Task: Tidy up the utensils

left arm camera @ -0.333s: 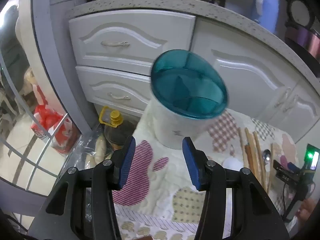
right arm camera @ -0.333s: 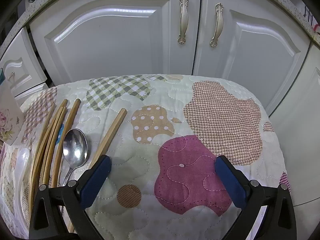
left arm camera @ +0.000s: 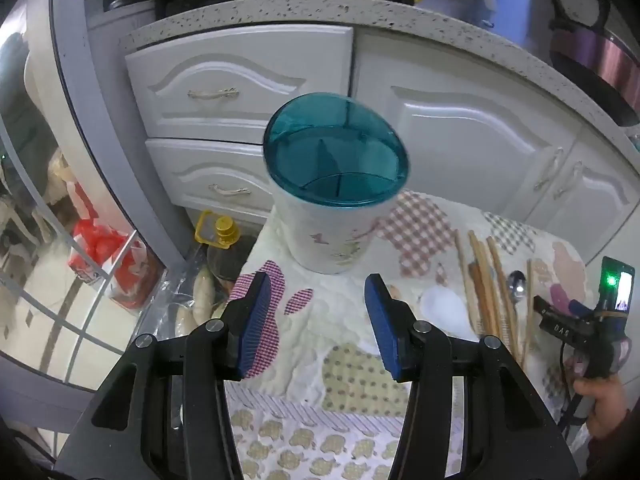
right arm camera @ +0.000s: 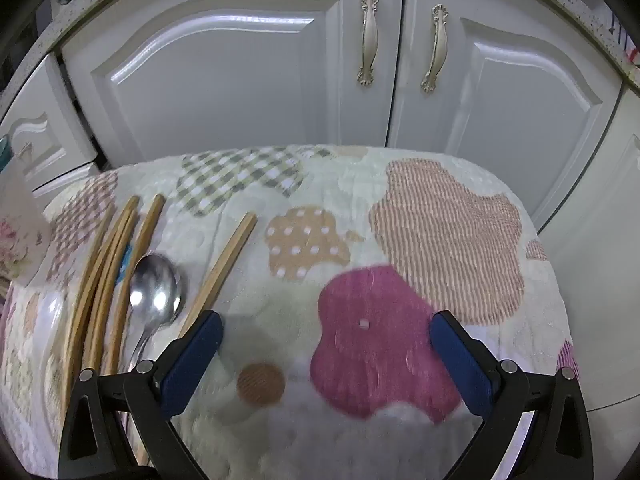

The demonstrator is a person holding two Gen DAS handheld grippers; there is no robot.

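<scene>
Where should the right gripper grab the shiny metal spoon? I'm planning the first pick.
Grip the metal spoon on its thin handle, coming from above. It lies flat on the quilted cloth, bowl up, between the wooden chopsticks, so span the handle's width. The right gripper is open.

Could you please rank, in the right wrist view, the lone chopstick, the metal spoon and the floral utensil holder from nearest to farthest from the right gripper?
From the right gripper:
1. Lone chopstick, beside its left finger.
2. Metal spoon, just left of that chopstick.
3. Floral utensil holder, at the far left edge.
</scene>
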